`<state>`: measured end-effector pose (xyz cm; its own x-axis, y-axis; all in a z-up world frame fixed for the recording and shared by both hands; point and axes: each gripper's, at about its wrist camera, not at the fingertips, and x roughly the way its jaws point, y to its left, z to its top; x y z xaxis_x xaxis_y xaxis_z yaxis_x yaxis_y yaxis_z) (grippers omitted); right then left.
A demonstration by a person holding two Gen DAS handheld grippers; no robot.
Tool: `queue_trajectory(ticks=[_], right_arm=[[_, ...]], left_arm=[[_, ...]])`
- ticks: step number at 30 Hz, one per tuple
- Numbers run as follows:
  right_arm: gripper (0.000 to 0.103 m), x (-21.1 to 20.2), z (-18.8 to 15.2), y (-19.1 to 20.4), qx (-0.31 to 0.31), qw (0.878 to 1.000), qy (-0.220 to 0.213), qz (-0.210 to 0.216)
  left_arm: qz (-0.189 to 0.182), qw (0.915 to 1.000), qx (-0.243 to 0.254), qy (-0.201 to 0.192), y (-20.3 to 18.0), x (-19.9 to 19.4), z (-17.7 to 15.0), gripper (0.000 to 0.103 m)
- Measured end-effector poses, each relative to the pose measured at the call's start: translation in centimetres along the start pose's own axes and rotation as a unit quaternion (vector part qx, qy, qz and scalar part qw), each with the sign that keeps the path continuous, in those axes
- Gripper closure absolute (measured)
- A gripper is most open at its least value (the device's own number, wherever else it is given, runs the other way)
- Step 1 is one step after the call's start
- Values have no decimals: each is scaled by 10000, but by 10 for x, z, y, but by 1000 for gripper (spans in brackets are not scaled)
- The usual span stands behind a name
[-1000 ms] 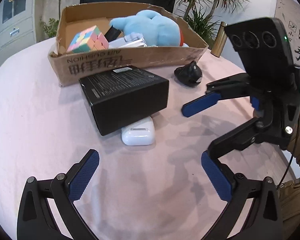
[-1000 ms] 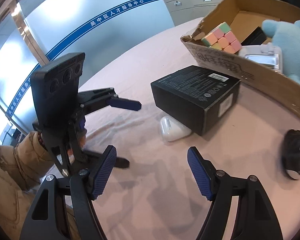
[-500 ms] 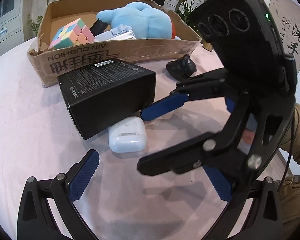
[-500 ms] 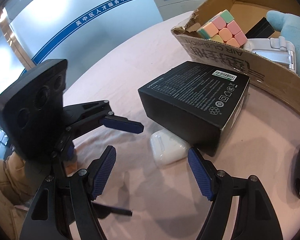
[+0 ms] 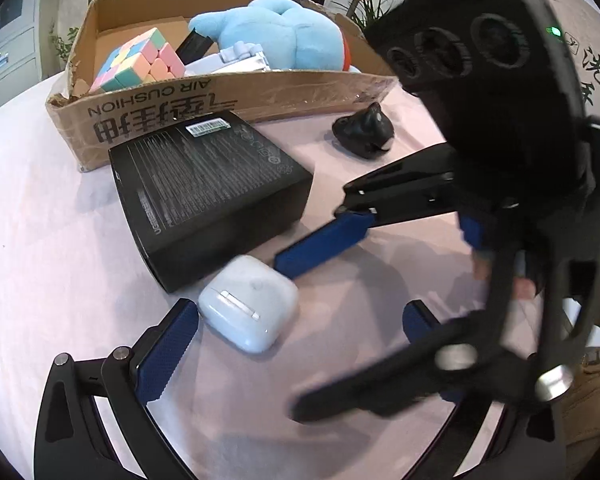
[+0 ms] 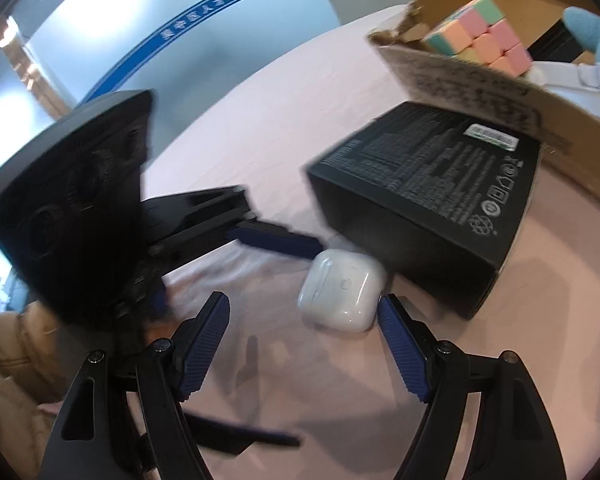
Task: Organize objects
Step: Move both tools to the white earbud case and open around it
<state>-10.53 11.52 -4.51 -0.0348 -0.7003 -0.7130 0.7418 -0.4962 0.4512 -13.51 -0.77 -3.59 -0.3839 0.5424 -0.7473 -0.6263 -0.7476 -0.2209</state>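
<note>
A white earbuds case (image 5: 250, 306) lies on the pink table, touching the front corner of a black product box (image 5: 208, 196). It also shows in the right wrist view (image 6: 342, 290), beside the black box (image 6: 432, 204). My left gripper (image 5: 296, 344) is open, its left pad close to the case. My right gripper (image 6: 302, 354) is open, just short of the case, with its right pad next to it. In the left wrist view the right gripper's body (image 5: 500, 160) crosses in from the right, one blue fingertip (image 5: 320, 246) near the case.
A cardboard box (image 5: 228, 100) stands behind the black box and holds a pastel cube (image 5: 138, 60), a blue plush toy (image 5: 276, 36) and a white stand. A small black object (image 5: 364, 130) lies on the table to the right. Plants stand behind.
Both grippers have moved in toward the white earbuds case, which now lies close to their pads. The right gripper has swung far into the left wrist view.
</note>
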Motion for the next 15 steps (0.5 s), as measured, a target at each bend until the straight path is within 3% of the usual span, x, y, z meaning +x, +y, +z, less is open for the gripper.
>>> queue_trajectory(ticks=[8, 15], right_arm=[[26, 4, -1, 11, -99, 9994, -85, -325], [26, 21, 9, 11, 5, 9996, -38, -278]], left_arm=[[43, 9999, 91, 67, -2, -2, -6, 1], [-56, 9998, 108, 128, -2, 2, -2, 1]])
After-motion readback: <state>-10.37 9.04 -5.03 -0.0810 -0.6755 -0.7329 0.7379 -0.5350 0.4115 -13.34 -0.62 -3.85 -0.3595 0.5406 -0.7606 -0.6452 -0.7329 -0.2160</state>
